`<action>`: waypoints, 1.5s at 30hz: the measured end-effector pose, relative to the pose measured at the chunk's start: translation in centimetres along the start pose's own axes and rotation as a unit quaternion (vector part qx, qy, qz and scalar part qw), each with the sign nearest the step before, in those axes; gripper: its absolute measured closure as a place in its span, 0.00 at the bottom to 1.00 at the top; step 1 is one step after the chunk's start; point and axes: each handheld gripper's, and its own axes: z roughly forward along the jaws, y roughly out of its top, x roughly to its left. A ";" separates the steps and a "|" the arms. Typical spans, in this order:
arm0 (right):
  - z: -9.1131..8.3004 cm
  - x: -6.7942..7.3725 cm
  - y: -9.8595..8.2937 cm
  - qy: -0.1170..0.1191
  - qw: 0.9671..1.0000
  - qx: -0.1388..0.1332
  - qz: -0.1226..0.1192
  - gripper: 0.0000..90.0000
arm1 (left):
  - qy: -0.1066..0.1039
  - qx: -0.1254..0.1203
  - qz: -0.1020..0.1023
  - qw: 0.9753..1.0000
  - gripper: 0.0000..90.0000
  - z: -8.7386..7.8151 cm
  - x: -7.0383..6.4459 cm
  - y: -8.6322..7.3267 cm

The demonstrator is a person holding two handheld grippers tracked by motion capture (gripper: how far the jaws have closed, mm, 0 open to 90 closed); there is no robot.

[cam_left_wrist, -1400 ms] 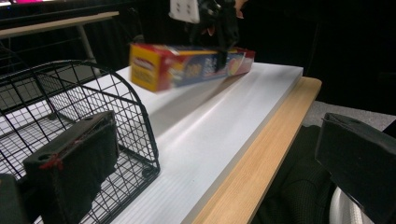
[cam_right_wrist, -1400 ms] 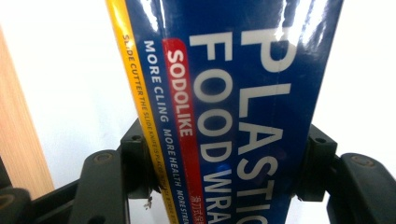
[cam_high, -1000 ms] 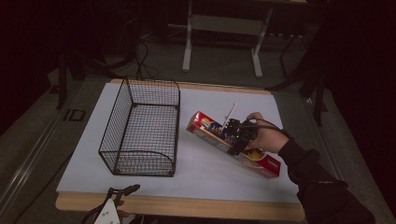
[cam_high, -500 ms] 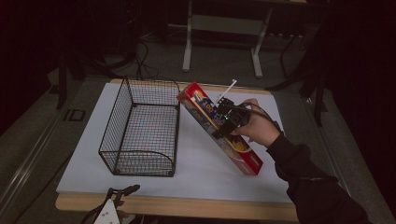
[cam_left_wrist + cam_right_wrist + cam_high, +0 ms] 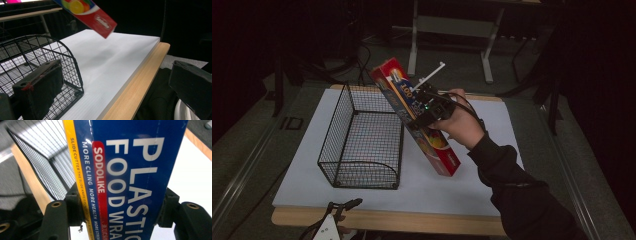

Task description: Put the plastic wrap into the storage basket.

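A long red and blue plastic food wrap box (image 5: pixel 422 120) is held up off the table, tilted, its upper end above the right rim of the black wire basket (image 5: pixel 362 137) and its lower end low over the white board. My right gripper (image 5: pixel 428 107) is shut on the box's middle; in the right gripper view the box (image 5: pixel 130 177) sits clamped between both pads (image 5: pixel 75 207). My left gripper (image 5: pixel 332 227) rests at the table's front edge, jaws wide apart, nothing between them (image 5: pixel 115 90). The box's red end (image 5: pixel 100 20) and the basket (image 5: pixel 37 55) appear ahead of it.
The white board (image 5: pixel 492 190) covers a wooden table (image 5: pixel 387 220); bare board lies right of and in front of the basket. A table frame (image 5: pixel 452 30) stands on the dark floor behind. The person's dark sleeve (image 5: pixel 517 195) crosses the right front corner.
The box was lying on the board at the right; my right gripper has lifted it, tipped it steeply, and carried it left toward the basket. The left gripper stayed put.
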 end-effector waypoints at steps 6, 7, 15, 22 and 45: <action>-0.4 1.4 3.0 -0.002 0.998 -0.057 0.019 0.43 | -0.001 -0.002 0.000 1.000 0.00 0.0 0.0 0.0; -0.3 1.6 3.4 0.000 0.998 -0.064 0.024 0.43 | -0.002 -0.003 -0.002 1.000 0.00 0.0 0.0 0.0; 1.0 2.9 6.1 0.018 0.991 -0.123 0.058 0.43 | -0.005 -0.005 0.000 1.000 0.00 -0.1 0.0 0.0; 3.8 4.2 7.1 0.002 0.984 -0.156 0.089 0.43 | -0.006 -0.005 0.000 1.000 0.00 -0.2 -0.1 0.0; 13.4 4.2 5.2 -0.045 0.981 -0.115 0.146 0.43 | -0.009 -0.006 0.004 1.000 0.00 -0.3 -0.1 0.1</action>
